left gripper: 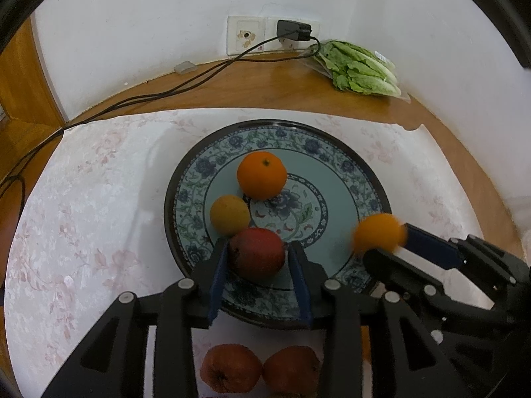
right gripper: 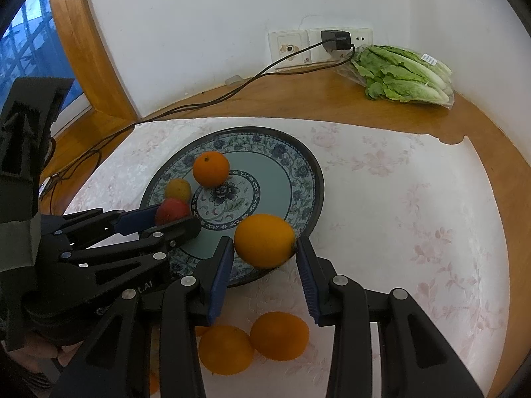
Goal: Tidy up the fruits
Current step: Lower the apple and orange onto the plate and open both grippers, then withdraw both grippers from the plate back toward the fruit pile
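Wooden desk (left gripper: 272, 76) runs under a pale floral cloth (left gripper: 99, 199), and a black cable (left gripper: 186, 83) crosses its far left side from a charger (left gripper: 293, 30) plugged into the wall socket. On the cloth sits a blue-patterned plate (left gripper: 351, 169). The left tongs (left gripper: 257, 258) reach over the plate's near rim, their blue pads (left gripper: 217, 285) set on either side of a red fruit (left gripper: 257, 252) that lies on the plate; the pads sit very close to it, but whether they actually grip it I cannot tell. Just beyond that fruit lies a yellow fruit (left gripper: 229, 215), touching or nearly so, and further back an orange (left gripper: 261, 175). Two more red fruits (left gripper: 260, 368) lie on the cloth under the left tongs, on the near side.

Right of these, the right tongs (right gripper: 264, 252) are spread fairly wide around a blurred orange fruit (right gripper: 264, 240) above the plate's near right rim; narrow gaps show on both sides of it, so a grip cannot be confirmed. Two oranges (right gripper: 252, 341) lie on the cloth below the right tongs. Far right on the desk, against the wall, lies a bag of lettuce (right gripper: 403, 74).
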Available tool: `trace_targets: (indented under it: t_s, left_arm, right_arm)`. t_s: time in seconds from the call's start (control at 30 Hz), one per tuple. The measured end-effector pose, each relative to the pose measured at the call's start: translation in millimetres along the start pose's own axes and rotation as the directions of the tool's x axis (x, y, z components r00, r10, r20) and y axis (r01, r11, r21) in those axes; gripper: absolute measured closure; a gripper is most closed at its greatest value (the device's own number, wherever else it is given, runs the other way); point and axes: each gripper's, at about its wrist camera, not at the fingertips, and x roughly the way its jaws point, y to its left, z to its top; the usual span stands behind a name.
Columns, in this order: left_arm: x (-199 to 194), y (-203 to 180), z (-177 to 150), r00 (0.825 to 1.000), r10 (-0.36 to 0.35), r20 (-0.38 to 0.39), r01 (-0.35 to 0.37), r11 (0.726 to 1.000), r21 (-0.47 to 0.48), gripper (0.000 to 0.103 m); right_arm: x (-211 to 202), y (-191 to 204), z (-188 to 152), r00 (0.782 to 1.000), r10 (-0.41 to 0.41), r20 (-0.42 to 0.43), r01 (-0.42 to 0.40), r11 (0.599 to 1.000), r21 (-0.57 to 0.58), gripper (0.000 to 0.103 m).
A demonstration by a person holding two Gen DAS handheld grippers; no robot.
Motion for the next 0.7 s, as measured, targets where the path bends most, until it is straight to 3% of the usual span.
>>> trace_targets:
  t_s: [0.23,0.7]
  left_arm:
    - [-4,0,-1,1.0,-0.007,-0.004,0.007,1.0,-0.005,0.055]
    - [-35,10,-11,0.999,-0.037,0.014,0.037,0.999,-0.022,0.049]
  right_arm:
    - [-7,-2,-2,1.0,-0.01,0.008,0.01,1.0,0.01,0.055]
    - [-35,8,-10,0.999,0.0,0.042,-0.001,1.0,0.025,0.053]
